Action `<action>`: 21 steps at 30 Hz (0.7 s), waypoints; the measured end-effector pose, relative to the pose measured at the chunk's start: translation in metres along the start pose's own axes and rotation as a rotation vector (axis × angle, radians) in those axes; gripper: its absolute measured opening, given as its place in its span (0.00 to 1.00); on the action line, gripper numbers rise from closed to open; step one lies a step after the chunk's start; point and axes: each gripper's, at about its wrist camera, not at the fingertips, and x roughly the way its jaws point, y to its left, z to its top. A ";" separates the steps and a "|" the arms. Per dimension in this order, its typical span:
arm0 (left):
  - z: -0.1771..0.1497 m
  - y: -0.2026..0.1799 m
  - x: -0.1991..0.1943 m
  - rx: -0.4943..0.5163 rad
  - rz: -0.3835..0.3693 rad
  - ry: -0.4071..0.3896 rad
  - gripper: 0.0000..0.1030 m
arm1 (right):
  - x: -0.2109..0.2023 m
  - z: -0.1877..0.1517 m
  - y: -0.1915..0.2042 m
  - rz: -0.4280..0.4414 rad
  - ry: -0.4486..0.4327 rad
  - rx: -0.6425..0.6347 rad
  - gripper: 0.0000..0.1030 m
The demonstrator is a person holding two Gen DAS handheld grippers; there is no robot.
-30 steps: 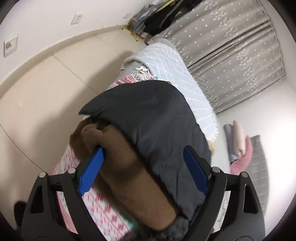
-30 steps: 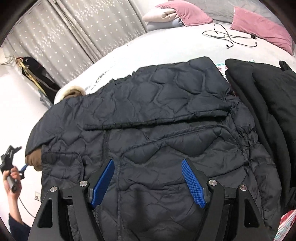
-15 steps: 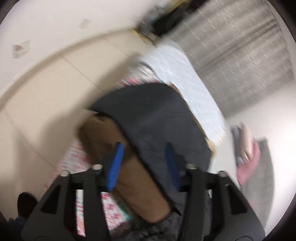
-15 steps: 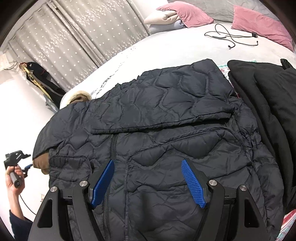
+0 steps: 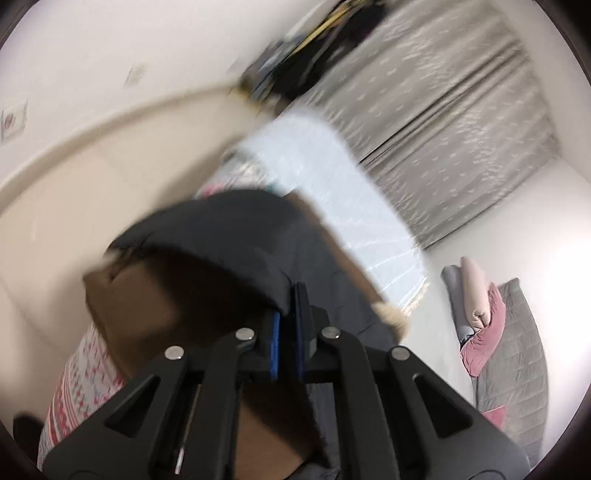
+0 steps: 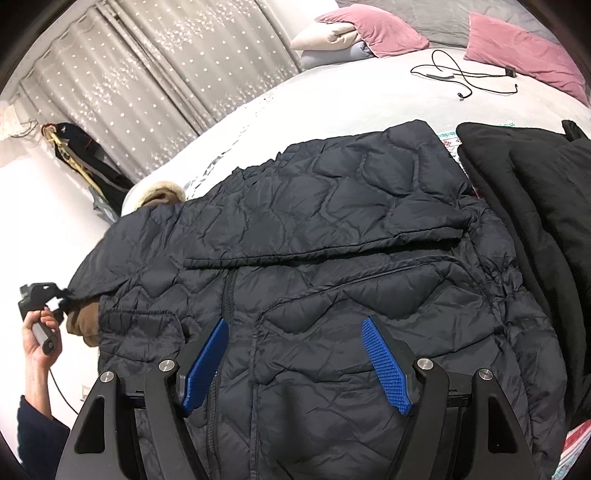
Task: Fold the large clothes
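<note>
A dark navy quilted jacket with a brown lining lies spread on the bed, one sleeve folded across its chest. My right gripper is open just above the jacket's lower front, near the zipper. My left gripper is shut on the jacket's dark edge at the bed's side, where the brown lining shows. In the right wrist view the left gripper pinches the jacket's left corner. The left wrist view is blurred.
A black garment lies on the jacket's right. Pink pillows and a black cable lie at the bed's far end. A fur-trimmed hood peeks out behind the jacket. Grey curtains hang behind. Bare floor is beside the bed.
My left gripper has closed from wide open onto the jacket's edge and lifted it slightly. My right gripper has stayed open above the jacket and shifted slightly.
</note>
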 end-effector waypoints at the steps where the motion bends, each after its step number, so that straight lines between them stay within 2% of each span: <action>1: -0.001 -0.012 -0.005 0.045 -0.003 -0.026 0.07 | -0.001 0.001 -0.001 0.002 -0.001 0.003 0.74; 3: -0.010 -0.045 -0.020 0.161 -0.031 -0.086 0.07 | -0.003 0.003 -0.005 0.005 -0.009 0.018 0.74; 6: -0.038 -0.106 -0.044 0.362 -0.125 -0.147 0.07 | -0.004 0.006 -0.013 0.005 -0.016 0.046 0.74; 9: -0.075 -0.152 -0.064 0.512 -0.228 -0.157 0.07 | -0.005 0.007 -0.018 0.003 -0.017 0.062 0.74; 11: -0.109 -0.181 -0.071 0.626 -0.285 -0.136 0.08 | -0.006 0.007 -0.019 0.005 -0.018 0.065 0.74; 14: -0.181 -0.217 -0.073 0.821 -0.364 -0.026 0.09 | -0.009 0.008 -0.021 0.009 -0.023 0.072 0.74; 15: -0.210 -0.226 -0.065 0.911 -0.376 0.039 0.15 | -0.010 0.009 -0.022 0.012 -0.025 0.077 0.74; 16: -0.231 -0.229 -0.061 0.987 -0.378 0.090 0.26 | -0.011 0.009 -0.024 0.014 -0.027 0.080 0.74; 17: -0.267 -0.231 -0.052 1.104 -0.379 0.169 0.35 | -0.013 0.010 -0.026 0.016 -0.028 0.086 0.74; 18: -0.297 -0.228 -0.044 1.202 -0.373 0.240 0.55 | -0.014 0.010 -0.029 0.018 -0.031 0.093 0.74; 19: -0.322 -0.223 -0.036 1.288 -0.357 0.298 0.64 | -0.016 0.011 -0.032 0.018 -0.034 0.102 0.74; 21: -0.360 -0.210 -0.025 1.416 -0.315 0.366 0.64 | -0.019 0.013 -0.040 0.021 -0.038 0.128 0.74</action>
